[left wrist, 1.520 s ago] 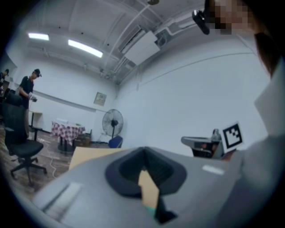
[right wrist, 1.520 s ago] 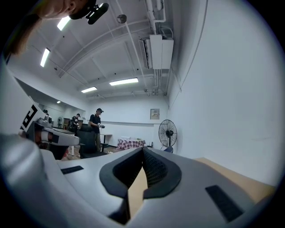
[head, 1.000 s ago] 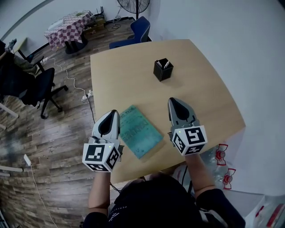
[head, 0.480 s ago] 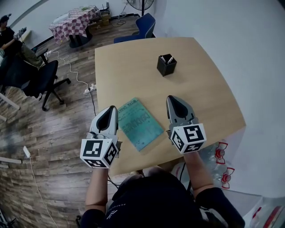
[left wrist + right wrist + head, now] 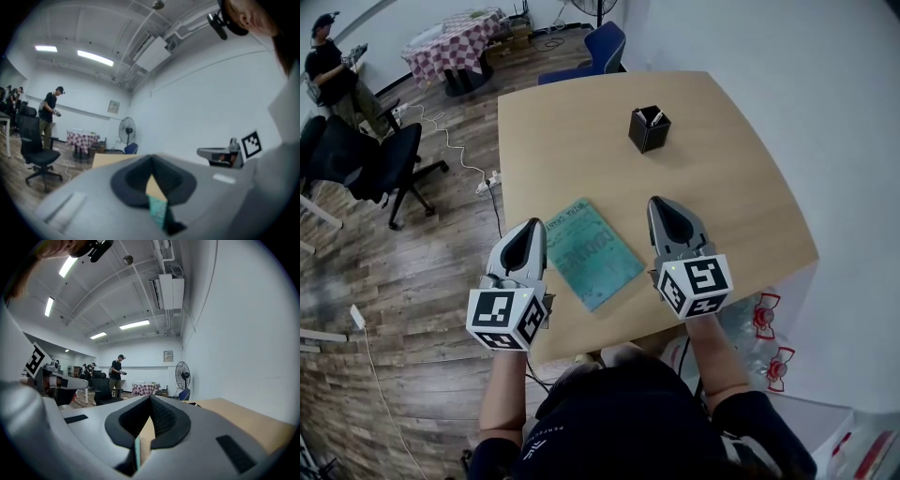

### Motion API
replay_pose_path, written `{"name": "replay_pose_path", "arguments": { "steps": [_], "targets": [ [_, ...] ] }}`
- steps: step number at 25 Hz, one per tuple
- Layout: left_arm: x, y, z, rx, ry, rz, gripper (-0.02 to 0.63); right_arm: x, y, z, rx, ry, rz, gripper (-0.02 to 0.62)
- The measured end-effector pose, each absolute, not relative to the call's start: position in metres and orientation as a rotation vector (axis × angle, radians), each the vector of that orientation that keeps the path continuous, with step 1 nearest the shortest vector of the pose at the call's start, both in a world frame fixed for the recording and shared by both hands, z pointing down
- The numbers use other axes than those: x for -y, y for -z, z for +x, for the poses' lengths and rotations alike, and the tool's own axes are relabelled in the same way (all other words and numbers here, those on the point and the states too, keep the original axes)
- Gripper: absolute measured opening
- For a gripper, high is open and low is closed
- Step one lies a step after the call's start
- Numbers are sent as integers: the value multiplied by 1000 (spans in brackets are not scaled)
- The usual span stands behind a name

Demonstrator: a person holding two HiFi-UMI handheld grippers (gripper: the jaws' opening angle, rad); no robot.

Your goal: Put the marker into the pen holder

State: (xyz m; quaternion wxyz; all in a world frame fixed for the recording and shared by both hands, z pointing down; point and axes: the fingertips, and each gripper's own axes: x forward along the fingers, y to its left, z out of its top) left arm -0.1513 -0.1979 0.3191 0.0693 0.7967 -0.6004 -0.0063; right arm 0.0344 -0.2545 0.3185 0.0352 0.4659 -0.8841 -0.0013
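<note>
Left gripper (image 5: 532, 228) and right gripper (image 5: 660, 204): jaws together, empty. The book (image 5: 593, 253) between them bears unreadable print. Only the head view shows the pen holder (image 5: 647, 132) ahead.

My left claw (image 5: 531, 228) and right claw (image 5: 662, 203) are smooth, matt grey plastic. The pads (image 5: 160, 416) inside them are black and finely ribbed, and look rubbery. The tabletop (image 5: 572, 141) is pale wood, smooth with a low sheen. At 12 o'clock on it, the pen holder (image 5: 648, 129) looks matt black. The teal book (image 5: 595, 253) between my claws has a dull paper cover. At 9 o'clock, the floor (image 5: 412, 272) is streaky wood plank. At 11 o'clock hangs a checked cloth tablecloth (image 5: 455, 47).
</note>
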Motion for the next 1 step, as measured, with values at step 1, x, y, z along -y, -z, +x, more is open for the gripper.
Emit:
{"name": "replay_pose_path", "arguments": {
  "steps": [1],
  "targets": [
    [198, -319, -151, 1810, 20, 2397, 8, 254, -319, 34, 2717, 5, 1429, 1]
  ]
}}
